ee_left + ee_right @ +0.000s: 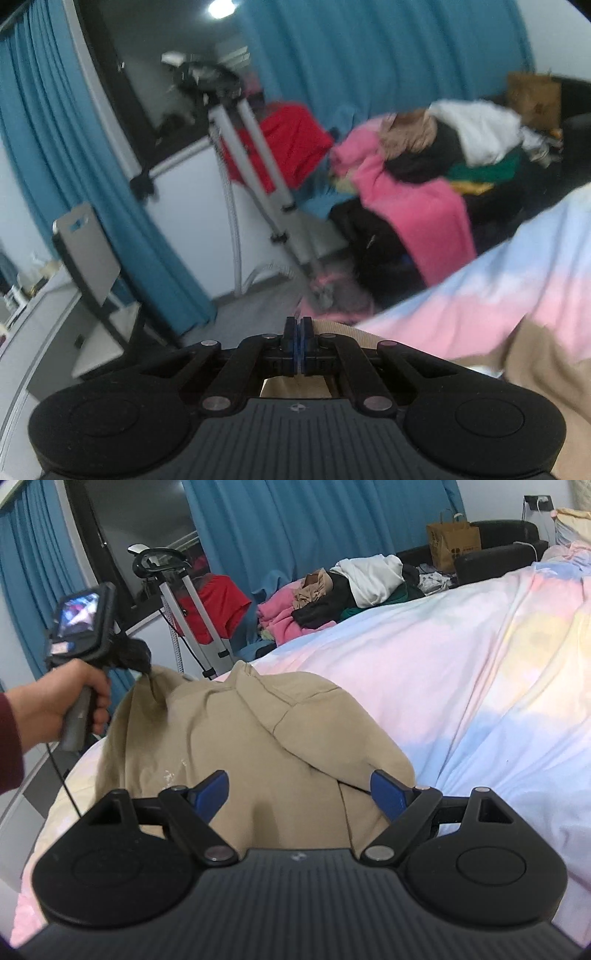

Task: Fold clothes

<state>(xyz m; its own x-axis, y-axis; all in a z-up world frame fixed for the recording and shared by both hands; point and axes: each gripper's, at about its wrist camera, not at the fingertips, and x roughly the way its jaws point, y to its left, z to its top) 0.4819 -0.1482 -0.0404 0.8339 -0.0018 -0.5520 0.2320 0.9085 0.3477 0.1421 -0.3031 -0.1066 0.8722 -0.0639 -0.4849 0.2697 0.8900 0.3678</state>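
A beige hooded sweatshirt lies on the pastel bedspread, its hood toward the far side. My left gripper is shut on the sweatshirt's far left corner and lifts it off the bed. In the left wrist view the left gripper has its jaws pressed together, with beige ribbed fabric beside and under them. My right gripper is open and empty, its blue fingers spread over the near part of the sweatshirt.
A pile of clothes in pink, black, white and green lies beyond the bed. A clothes steamer stand with a red garment stands by blue curtains. A paper bag sits on a black sofa. A grey chair stands left.
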